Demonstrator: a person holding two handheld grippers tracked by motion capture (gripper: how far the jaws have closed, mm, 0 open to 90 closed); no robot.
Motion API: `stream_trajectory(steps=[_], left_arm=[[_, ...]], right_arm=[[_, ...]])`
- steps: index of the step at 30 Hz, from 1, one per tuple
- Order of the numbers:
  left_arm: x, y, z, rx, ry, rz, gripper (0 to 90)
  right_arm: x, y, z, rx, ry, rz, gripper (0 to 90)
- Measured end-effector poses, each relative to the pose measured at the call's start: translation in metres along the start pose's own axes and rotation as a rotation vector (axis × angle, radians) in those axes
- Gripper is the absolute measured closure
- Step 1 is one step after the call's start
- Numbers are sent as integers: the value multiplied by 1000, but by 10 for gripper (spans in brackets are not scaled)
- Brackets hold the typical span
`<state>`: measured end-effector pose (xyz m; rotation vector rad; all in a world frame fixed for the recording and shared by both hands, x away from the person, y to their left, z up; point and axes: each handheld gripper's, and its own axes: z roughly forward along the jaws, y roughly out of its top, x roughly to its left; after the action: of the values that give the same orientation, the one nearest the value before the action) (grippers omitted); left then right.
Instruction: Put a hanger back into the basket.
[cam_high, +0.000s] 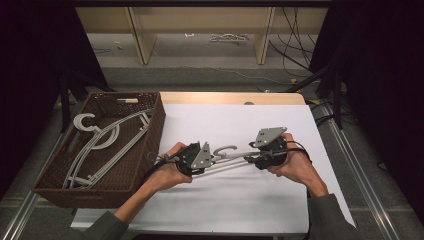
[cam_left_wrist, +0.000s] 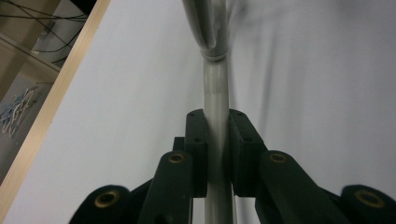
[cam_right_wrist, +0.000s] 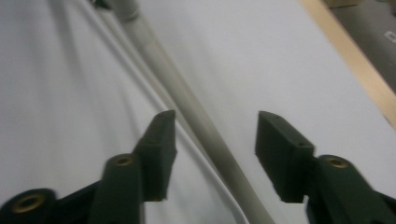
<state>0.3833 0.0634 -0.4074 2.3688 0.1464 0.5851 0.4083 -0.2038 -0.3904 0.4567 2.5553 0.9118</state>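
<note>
Left claw (cam_high: 200, 159) clamps the hanger (cam_high: 227, 159) to carry it, likely toward the basket (cam_high: 102, 187) at 9 o'clock; right claw (cam_right_wrist: 212, 154) stands wide, releasing.

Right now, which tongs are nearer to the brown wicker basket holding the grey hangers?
Left. The left tongs sit just beside the brown wicker basket, clamped on a grey plastic hanger; the right tongs are farther away across the white sheet, open around the hanger's bar.

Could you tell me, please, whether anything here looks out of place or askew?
Nothing stands out. The left gripper clamps one grey hanger over the white sheet; the right gripper stands open around its bar. Other hangers lie in the basket.
</note>
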Motion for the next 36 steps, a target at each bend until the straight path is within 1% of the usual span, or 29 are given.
stream_trajectory(steps=[1, 2, 3, 7, 9, 10, 11, 15, 16, 17, 18, 21, 22, 24, 25, 27, 28, 29, 30, 32, 33, 34, 35, 36], left_arm=[[2, 0, -1, 1, 5, -6, 797], [4, 0, -2, 4, 4, -17, 797], [6, 1, -3, 2, 8, -33, 797], [15, 2, -7, -8, 15, -104, 797], [21, 3, -11, -4, 31, -116, 797], [23, 4, -13, -6, 36, -133, 797], [26, 5, -15, -7, 39, -143, 797], [34, 7, -24, -32, 44, -197, 797], [36, 9, -26, -40, 48, -210, 797], [37, 9, -28, -41, 51, -213, 797], [38, 11, -29, -44, 51, -220, 797], [42, 15, -37, -59, 54, -230, 797], [43, 16, -39, -69, 49, -234, 797], [45, 19, -45, -74, 49, -242, 797], [46, 20, -48, -85, 56, -251, 797], [49, 23, -54, -100, 61, -260, 797], [51, 25, -58, -96, 62, -257, 797], [53, 26, -61, -108, 64, -260, 797], [55, 27, -65, -108, 65, -262, 797], [59, 29, -72, -125, 69, -281, 797], [60, 30, -74, -135, 71, -290, 797], [62, 30, -79, -130, 73, -289, 797], [63, 31, -81, -141, 82, -293, 797], [63, 31, -81, -141, 82, -293, 797]], right_arm=[[-1, 1, -2, -20, -11, 34, 437], [-2, 2, -4, -31, -9, 50, 417], [-2, 2, -5, -47, -25, 68, 389], [-2, 5, -12, -106, -70, 136, 333], [-2, 6, -16, -143, -91, 147, 322], [-2, 6, -18, -158, -101, 152, 310], [-2, 6, -20, -168, -102, 162, 302], [1, 6, -26, -191, -127, 191, 287], [1, 6, -27, -202, -127, 199, 286], [2, 6, -29, -223, -136, 210, 286], [3, 6, -29, -233, -134, 224, 286], [8, 5, -32, -270, -155, 243, 277], [10, 5, -33, -275, -149, 256, 276], [13, 3, -35, -303, -166, 258, 269], [15, 3, -36, -303, -161, 269, 267], [21, 0, -35, -335, -173, 275, 267], [23, -1, -35, -339, -170, 283, 268], [26, -3, -34, -346, -171, 287, 268], [29, -4, -33, -350, -173, 301, 267], [32, -7, -29, -375, -182, 306, 267], [36, -8, -28, -379, -185, 310, 266], [38, -9, -27, -377, -180, 317, 258], [40, -11, -26, -374, -172, 324, 255], [41, -12, -25, -375, -184, 313, 254]])
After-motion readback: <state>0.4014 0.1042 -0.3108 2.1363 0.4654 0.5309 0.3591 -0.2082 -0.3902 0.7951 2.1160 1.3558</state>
